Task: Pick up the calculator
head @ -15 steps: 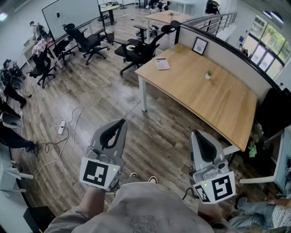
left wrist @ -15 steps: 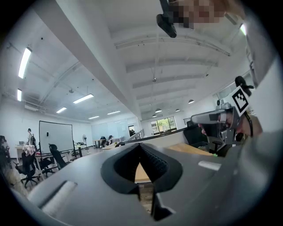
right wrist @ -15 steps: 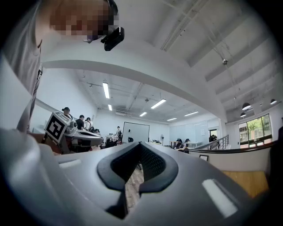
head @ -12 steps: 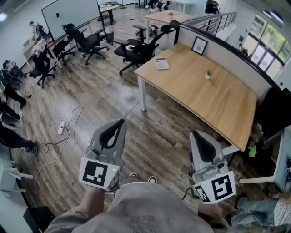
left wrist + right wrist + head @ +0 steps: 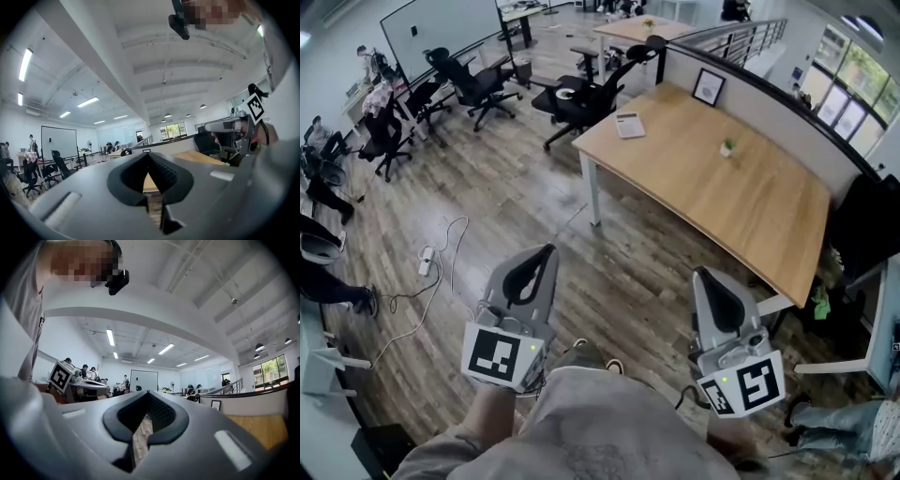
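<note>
Grey left gripper [image 5: 547, 251] and right gripper [image 5: 701, 274] are both shut, empty, well off the wooden table [image 5: 750, 199] holding the pale calculator [image 5: 629, 126].

Wood floor [image 5: 534, 202] — office chairs [image 5: 473, 84].

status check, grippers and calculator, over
Left gripper shut, empty. Right gripper shut, empty. Calculator untouched on table far corner. Chair beside it.
</note>
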The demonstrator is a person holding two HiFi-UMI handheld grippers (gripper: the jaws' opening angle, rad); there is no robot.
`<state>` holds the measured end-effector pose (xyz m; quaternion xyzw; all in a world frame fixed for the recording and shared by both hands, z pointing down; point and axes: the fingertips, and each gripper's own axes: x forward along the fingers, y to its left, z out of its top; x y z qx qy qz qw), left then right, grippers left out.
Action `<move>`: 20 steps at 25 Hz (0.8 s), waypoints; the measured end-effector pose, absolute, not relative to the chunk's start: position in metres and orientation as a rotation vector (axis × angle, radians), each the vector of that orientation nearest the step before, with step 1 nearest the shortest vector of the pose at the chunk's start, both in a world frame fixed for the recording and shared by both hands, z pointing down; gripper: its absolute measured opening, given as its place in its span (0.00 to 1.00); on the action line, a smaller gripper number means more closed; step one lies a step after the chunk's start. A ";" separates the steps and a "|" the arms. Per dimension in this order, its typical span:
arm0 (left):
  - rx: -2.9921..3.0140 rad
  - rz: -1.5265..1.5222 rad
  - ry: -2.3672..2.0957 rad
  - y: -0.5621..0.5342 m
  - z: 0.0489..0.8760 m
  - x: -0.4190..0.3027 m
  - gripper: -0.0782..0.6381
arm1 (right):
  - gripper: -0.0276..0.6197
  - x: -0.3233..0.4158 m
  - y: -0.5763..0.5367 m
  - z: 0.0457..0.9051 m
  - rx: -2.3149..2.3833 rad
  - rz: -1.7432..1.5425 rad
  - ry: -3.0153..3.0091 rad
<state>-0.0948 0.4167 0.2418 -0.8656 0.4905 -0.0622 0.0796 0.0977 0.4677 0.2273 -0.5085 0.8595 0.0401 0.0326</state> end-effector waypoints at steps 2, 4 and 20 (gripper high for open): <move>-2.593 -0.179 1.466 0.416 0.241 -0.094 0.11 | 0.06 0.102 0.468 0.227 -1.571 0.110 2.618; -2.593 -0.171 1.464 0.415 0.240 -0.094 0.11 | 0.06 0.108 0.468 0.222 -1.582 0.114 2.565; -2.628 -0.175 1.424 0.319 0.247 -0.097 0.11 | 0.39 0.097 0.367 0.231 -1.588 0.096 2.613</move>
